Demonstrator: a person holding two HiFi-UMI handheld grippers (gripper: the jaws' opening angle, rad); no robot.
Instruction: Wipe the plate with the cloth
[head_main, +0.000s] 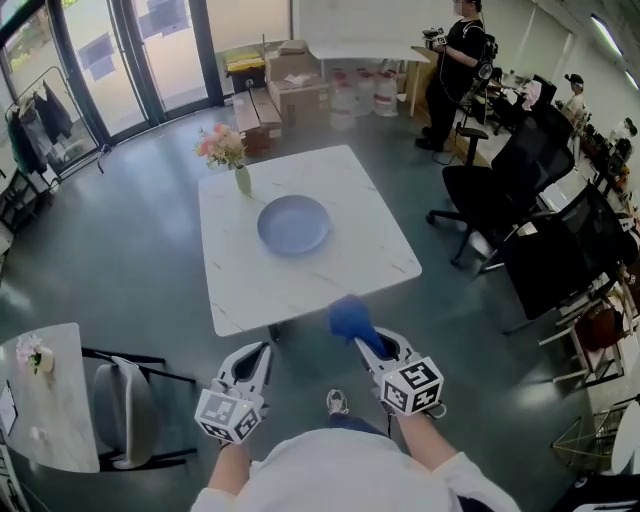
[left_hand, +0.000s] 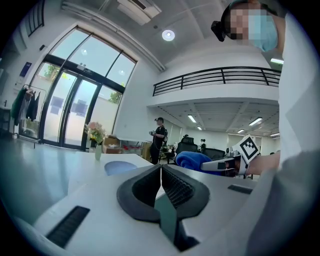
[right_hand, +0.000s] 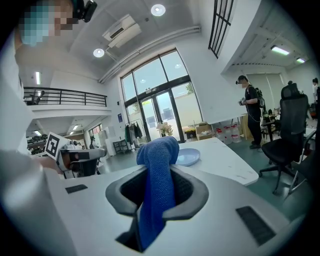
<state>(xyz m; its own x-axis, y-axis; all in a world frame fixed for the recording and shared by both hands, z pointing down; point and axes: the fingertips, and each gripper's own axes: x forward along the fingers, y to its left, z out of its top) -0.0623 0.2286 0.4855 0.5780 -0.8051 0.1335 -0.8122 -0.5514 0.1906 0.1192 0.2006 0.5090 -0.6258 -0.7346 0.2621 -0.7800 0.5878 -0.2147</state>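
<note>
Right gripper (right_hand: 157, 192): jaws clamped on blue cloth (right_hand: 159, 160), which bunches out past the tips
Left gripper (left_hand: 161, 175): jaws together, nothing between them
Plate (head_main: 293, 224): middle of table (head_main: 340, 275), far of both grippers, well apart from cloth
Step in hand, judged: carry cloth over near table edge, press bunched end flat on plate
Vase (head_main: 243, 180): just far-left of plate, could tip under wide strokes
Office chair (head_main: 495, 195): right of table, not in the way

A flower vase (head_main: 243, 180) stands on the white table (head_main: 352, 262).
</note>
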